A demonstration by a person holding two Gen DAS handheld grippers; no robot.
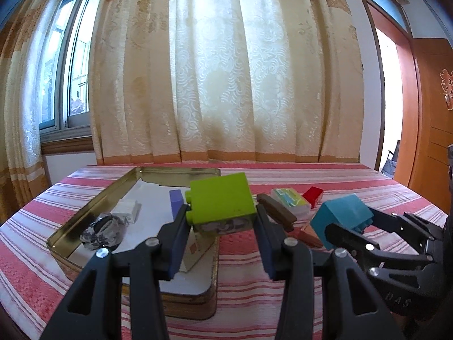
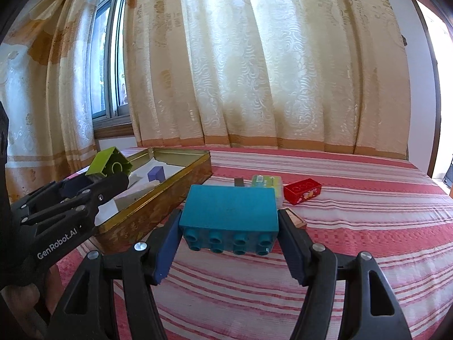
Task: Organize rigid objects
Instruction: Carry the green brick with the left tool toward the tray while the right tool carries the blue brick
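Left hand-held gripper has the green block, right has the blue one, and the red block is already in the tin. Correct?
Not quite. The red block is not in the tin; the right wrist view shows it lying on the striped cloth, to the right of the tin. The rest holds: the left hand-held gripper grips the green block, and the right hand-held gripper grips the blue block.

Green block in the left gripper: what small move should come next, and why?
Probably lower it and release. The left gripper is shut on the green block, lifted over the near end of the gold tin, which already holds a purple block. The right gripper holds the blue block over the striped cloth, beside the tin.
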